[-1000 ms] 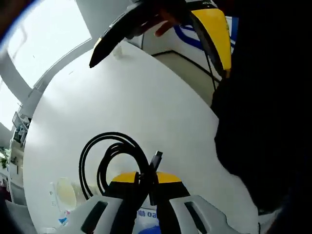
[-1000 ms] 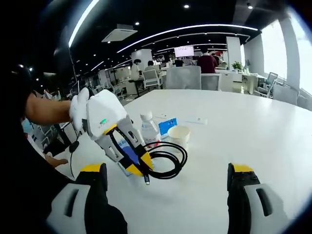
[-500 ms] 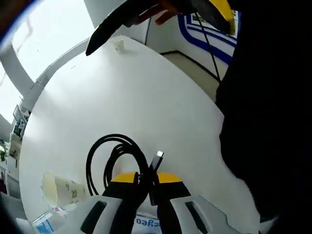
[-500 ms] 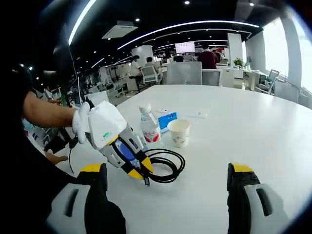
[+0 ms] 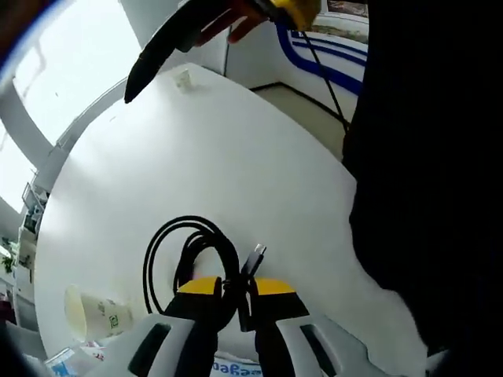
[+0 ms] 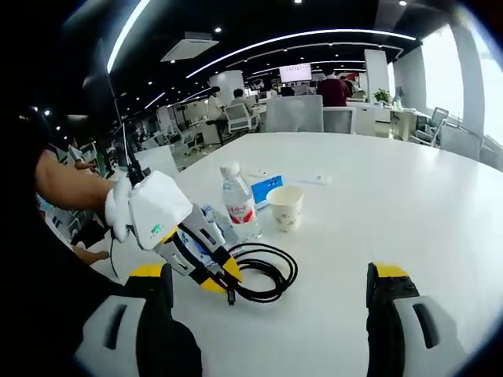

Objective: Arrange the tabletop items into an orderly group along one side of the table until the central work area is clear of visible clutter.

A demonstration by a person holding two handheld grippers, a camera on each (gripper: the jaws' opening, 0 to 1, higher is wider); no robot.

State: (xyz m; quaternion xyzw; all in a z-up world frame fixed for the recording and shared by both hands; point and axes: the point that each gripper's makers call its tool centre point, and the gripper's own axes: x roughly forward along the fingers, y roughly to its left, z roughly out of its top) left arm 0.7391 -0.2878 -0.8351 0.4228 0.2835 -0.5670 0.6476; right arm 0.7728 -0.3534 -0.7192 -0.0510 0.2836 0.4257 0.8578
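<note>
White table (image 6: 409, 212) holds one cable (image 6: 263, 273), one bottle (image 6: 238, 206), one cup (image 6: 285, 207).

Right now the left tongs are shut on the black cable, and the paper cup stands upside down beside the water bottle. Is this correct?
Not quite. The left tongs are shut on the black cable, but the right gripper view shows the paper cup standing upright, mouth up, beside the water bottle.
</note>
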